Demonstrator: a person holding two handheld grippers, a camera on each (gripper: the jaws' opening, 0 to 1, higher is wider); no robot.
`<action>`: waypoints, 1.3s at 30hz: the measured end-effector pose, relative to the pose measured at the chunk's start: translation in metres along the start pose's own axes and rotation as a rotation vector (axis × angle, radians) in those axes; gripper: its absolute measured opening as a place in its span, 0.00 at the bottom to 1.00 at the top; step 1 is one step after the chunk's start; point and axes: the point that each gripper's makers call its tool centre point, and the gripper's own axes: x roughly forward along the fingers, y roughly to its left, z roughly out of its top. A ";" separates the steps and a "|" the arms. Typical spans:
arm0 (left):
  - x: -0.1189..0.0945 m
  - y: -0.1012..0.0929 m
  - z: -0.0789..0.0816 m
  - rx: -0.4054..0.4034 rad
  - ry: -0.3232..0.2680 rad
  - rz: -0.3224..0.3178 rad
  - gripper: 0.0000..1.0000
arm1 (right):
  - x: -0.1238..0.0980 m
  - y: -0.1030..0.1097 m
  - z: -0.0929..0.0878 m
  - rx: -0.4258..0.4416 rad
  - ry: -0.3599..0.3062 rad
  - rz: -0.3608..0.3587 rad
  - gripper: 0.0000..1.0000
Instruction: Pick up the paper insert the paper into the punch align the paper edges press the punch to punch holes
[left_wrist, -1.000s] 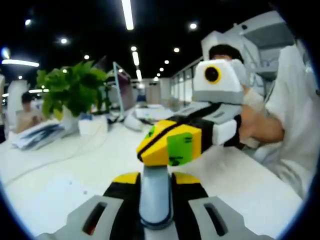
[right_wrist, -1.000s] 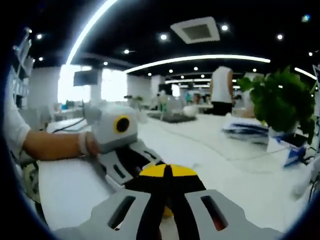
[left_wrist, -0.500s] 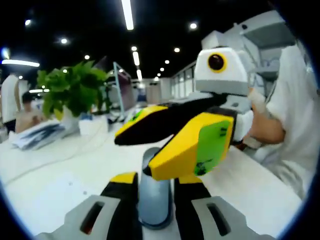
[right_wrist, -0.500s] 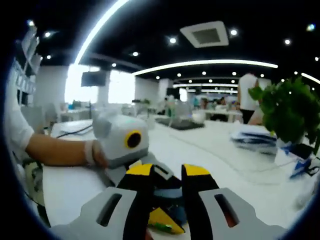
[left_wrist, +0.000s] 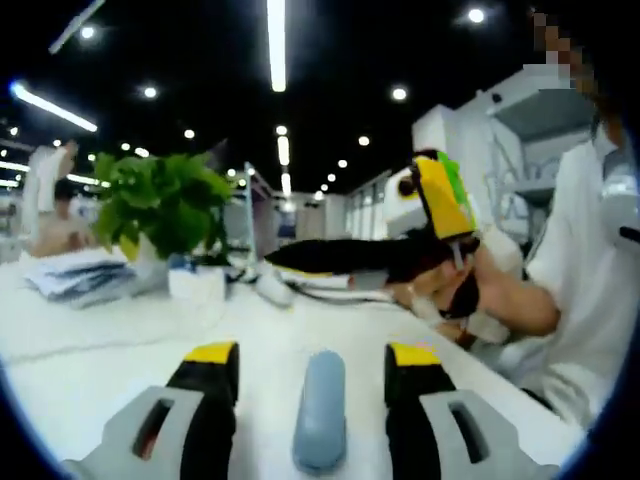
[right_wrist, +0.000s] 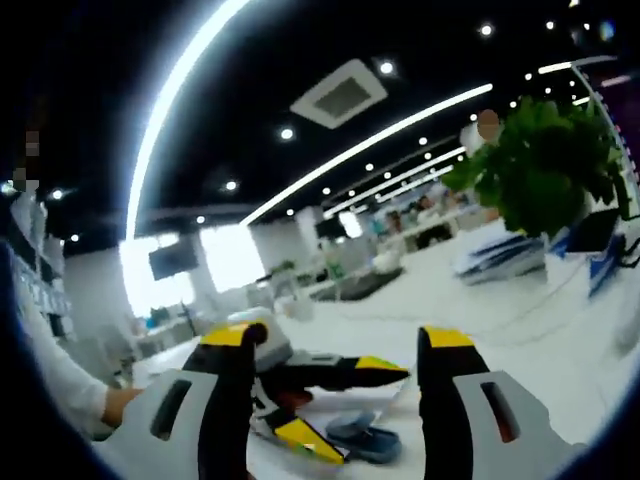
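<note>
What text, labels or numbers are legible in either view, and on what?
None readable.
Green sticker on the right gripper: no marks made out, blurred.
Stack of papers by the plant: print too small.
Wall screen: blank, no text.

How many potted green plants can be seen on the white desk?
1. The same potted plant stands at the left in the left gripper view and at the upper right in the right gripper view, beside stacked papers. Others may be hidden.
</note>
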 end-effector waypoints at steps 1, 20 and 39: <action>-0.001 0.001 0.003 -0.007 -0.011 0.004 0.62 | -0.005 -0.004 -0.001 -0.023 0.012 -0.037 0.68; -0.075 -0.047 0.043 0.124 -0.012 0.086 0.63 | -0.061 0.006 0.001 -0.164 0.089 -0.046 0.50; -0.203 -0.078 -0.002 0.051 0.118 0.428 0.76 | -0.095 0.014 -0.039 -0.319 0.250 -0.080 0.55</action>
